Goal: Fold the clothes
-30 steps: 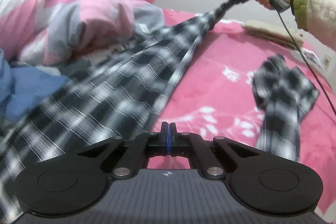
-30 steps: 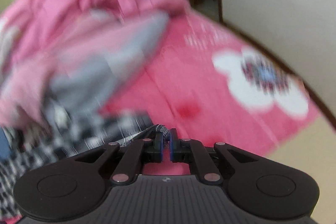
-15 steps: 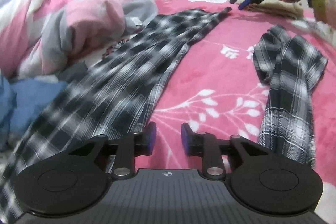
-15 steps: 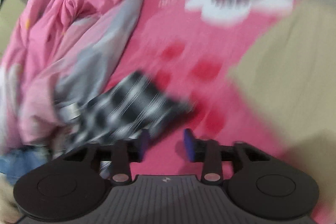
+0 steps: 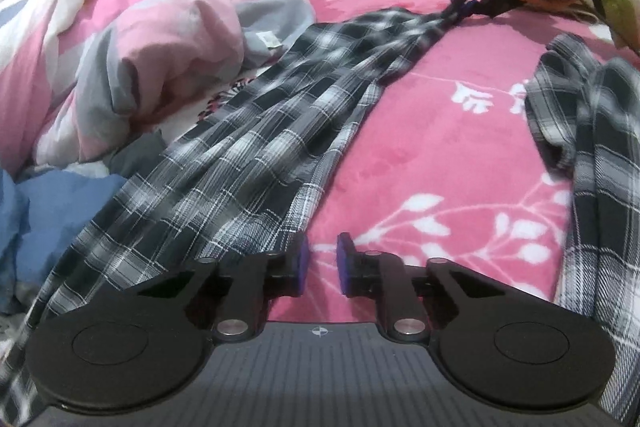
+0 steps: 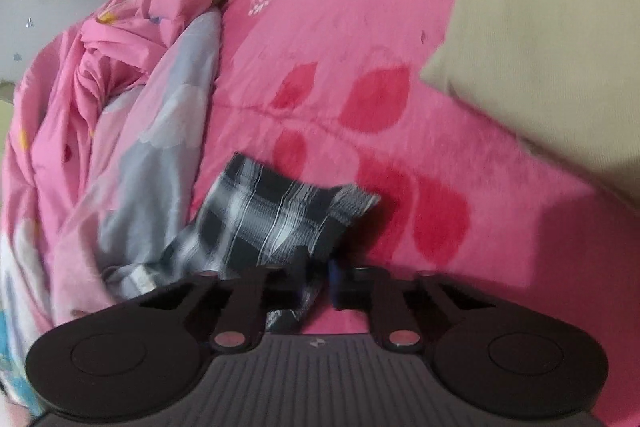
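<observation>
Left wrist view: black-and-white plaid cotton shirt (image 5: pixel 260 155), stretched diagonally from pink floral bed's (image 5: pixel 440 155) near-left edge toward its far edge. Right claw (image 5: pixel 464 9): closing on far corner, cloth between jaws. Left claw (image 5: pixel 320 259): closing, empty, beside near hem. Advice: pinch hem squarely; keep cloth taut.

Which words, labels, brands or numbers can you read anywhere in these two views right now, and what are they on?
No readable text in either view.
Small white tag on the grey-and-pink quilt: too small and blurred to show any print.
Small round mark on the left gripper's body: a symbol, not letters.
Pink blanket and plaid shirt: only patterns, no lettering.
</observation>
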